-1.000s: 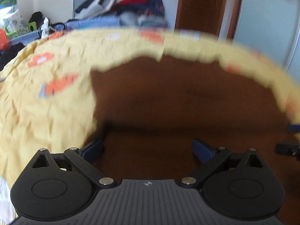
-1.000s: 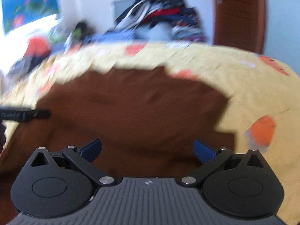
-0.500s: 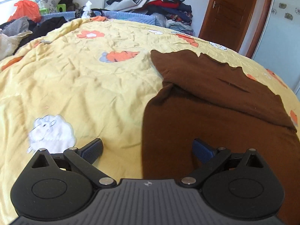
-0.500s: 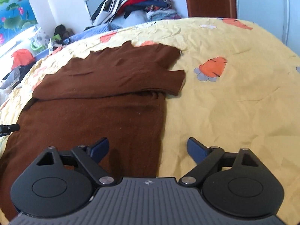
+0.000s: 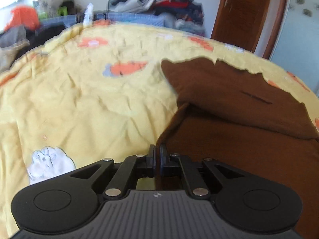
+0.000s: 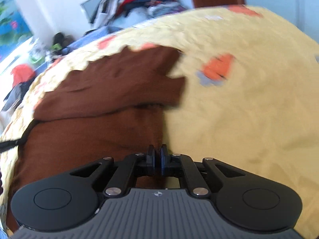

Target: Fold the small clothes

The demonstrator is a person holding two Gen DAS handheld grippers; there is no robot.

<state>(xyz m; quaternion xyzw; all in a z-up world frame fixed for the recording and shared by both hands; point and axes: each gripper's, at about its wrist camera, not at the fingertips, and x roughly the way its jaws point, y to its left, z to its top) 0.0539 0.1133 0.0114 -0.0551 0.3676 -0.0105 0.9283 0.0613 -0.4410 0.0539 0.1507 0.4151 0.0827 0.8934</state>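
One brown sweater (image 5: 239, 123) lies flat on the bed, on one yellow blanket (image 5: 89, 103) printed with orange carrots and a white sheep. Its sleeves are folded across the upper body, making a band toward the bed's far edge.

Two hand-held grippers. Left hand-held gripper (image 5: 157, 155): jaws closed narrow, pinching the sweater's left side edge, which lifts a little off the blanket at the pinch. Right hand-held gripper (image 6: 157, 155): jaws also nearly together, clamped on the sweater's (image 6: 95, 131) right side edge where brown meets the yellow blanket (image 6: 249, 119).

One clothes pile (image 5: 159, 2) stacked past the bed's far edge, against the wall; one wooden door (image 5: 245, 14) right of it. An orange item (image 5: 22, 18) and grey clothing sit off the bed's far left corner, blurred.

Hard to make out: both views have motion blur, the right wrist view worse. The sweater's bottom hem is hidden under the gripper bodies. A thin black bar (image 6: 10, 145) pokes in at the left edge of the right wrist view, cut off by the frame; can't tell what it is. How much fabric sits between the pads is hidden.
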